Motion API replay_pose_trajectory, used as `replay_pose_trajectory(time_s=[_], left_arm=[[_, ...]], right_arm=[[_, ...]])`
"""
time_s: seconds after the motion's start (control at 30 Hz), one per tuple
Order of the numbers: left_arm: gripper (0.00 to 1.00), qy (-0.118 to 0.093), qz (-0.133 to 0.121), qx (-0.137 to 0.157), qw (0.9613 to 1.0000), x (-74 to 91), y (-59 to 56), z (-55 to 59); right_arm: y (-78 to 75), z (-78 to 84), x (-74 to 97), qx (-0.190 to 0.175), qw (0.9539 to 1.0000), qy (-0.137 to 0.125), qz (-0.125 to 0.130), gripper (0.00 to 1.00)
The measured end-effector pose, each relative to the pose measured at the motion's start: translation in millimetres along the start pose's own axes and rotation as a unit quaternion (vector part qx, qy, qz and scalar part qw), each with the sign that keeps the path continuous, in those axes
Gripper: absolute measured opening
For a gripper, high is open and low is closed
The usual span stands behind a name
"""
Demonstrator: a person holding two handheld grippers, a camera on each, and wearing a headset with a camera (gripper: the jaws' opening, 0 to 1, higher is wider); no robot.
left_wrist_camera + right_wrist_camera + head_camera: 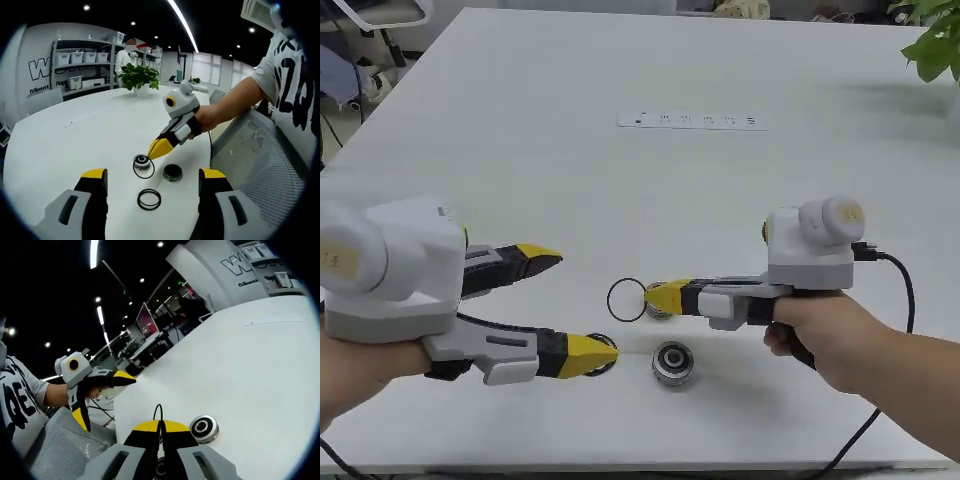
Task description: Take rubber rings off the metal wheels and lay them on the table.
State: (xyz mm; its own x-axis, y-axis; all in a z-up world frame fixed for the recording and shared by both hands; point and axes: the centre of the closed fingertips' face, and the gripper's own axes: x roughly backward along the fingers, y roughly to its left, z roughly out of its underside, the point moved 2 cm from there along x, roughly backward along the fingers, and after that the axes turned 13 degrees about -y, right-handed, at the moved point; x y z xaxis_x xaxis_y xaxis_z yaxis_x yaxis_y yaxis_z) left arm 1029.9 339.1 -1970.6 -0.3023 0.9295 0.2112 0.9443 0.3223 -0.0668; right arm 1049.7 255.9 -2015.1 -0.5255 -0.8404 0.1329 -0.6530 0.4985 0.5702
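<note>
Head view puts my right gripper [665,297] at the middle right, its jaws pinched together on a thin black rubber ring [626,300], which stands as an open loop just left of the yellow tips. The small metal wheel [661,312] sits on the table [620,180] right under those tips. I judge I am gripping the ring by one edge so it peels clear of the wheel rather than dragging the wheel along. My left gripper [563,303] hangs at the near left, jaws spread wide with nothing between them, placed, I think, to steady a wheel if it slides. A second wheel [673,362] lies nearer me, just right of that gripper's lower jaw, with a dark band round its rim. Left gripper view adds a loose ring [149,199] lying flat on the table between my open jaws.
</note>
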Motion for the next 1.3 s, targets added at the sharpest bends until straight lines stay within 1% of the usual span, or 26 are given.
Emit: replay_pose_trajectory(time_s=[0.13,0.37,0.67,0.97,1.3], left_arm=[[0.73,-0.001,-0.005,0.004,1.0,5.2,0.1,2.8],[0.76,-0.002,-0.013,0.007,0.9999,10.4,2.1,4.1],[0.78,-0.002,-0.013,0.006,0.9999,15.3,-0.1,4.5],[0.79,-0.006,-0.017,0.011,0.9998,22.7,-1.4,5.1],[0.79,-0.006,-0.023,0.015,0.9996,28.8,-1.0,8.6]], right_arm=[[5.7,3.4,-2.9,-0.001,1.0,0.007,-0.007,0.0],[8.8,6.8,-4.2,-0.008,0.9997,0.016,-0.018,0.0],[14.2,12.9,-9.8,-0.016,0.9991,0.027,-0.026,0.0],[22.6,23.8,-19.5,-0.027,0.998,0.044,-0.037,0.0],[21.4,34.8,-26.3,-0.034,0.997,0.062,-0.031,0.0]])
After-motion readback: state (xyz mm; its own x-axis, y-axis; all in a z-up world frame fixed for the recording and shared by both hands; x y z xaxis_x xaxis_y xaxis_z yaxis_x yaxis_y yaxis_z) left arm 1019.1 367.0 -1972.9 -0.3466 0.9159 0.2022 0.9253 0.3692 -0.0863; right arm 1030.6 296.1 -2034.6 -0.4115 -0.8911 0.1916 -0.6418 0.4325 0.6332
